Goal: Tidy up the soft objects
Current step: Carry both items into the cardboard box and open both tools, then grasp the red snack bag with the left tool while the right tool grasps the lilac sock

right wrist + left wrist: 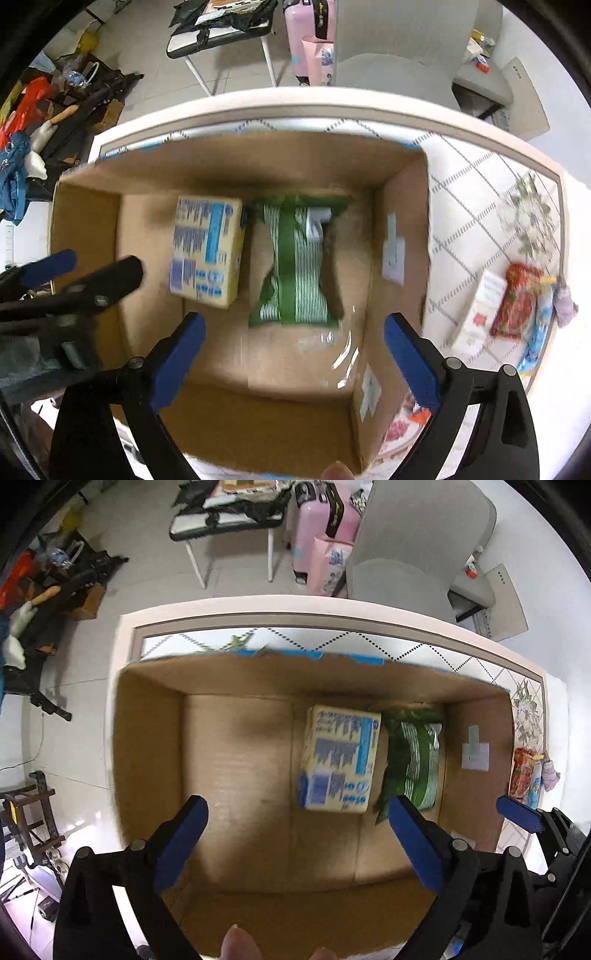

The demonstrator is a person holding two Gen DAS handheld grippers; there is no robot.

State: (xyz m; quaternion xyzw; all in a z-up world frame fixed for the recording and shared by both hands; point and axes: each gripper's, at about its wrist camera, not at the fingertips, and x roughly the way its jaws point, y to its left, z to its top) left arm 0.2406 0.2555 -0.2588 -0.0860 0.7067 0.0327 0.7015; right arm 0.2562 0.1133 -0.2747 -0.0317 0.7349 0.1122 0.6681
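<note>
Evidently the next pick lay outside the cardboard box (399, 221): a red packet (517, 299), a white carton (480, 306) and a bluish wrapper (539, 325) sat together on the patterned table (472, 177) at about 3 o'clock from the right gripper (293, 343), well apart from the left gripper (297, 823). The right one was clearly nearer. The red packet's long axis ran roughly 12 to 6, tilted slightly; it looked crinkled and glossy, likely yielding to a squeeze. Both grippers hovered over the box with jaws spread wide, holding nothing. Inside, a yellow pack (338, 760) and a green pack (412, 753) lay side by side, touching, both lengthwise toward 12 o'clock.
</note>
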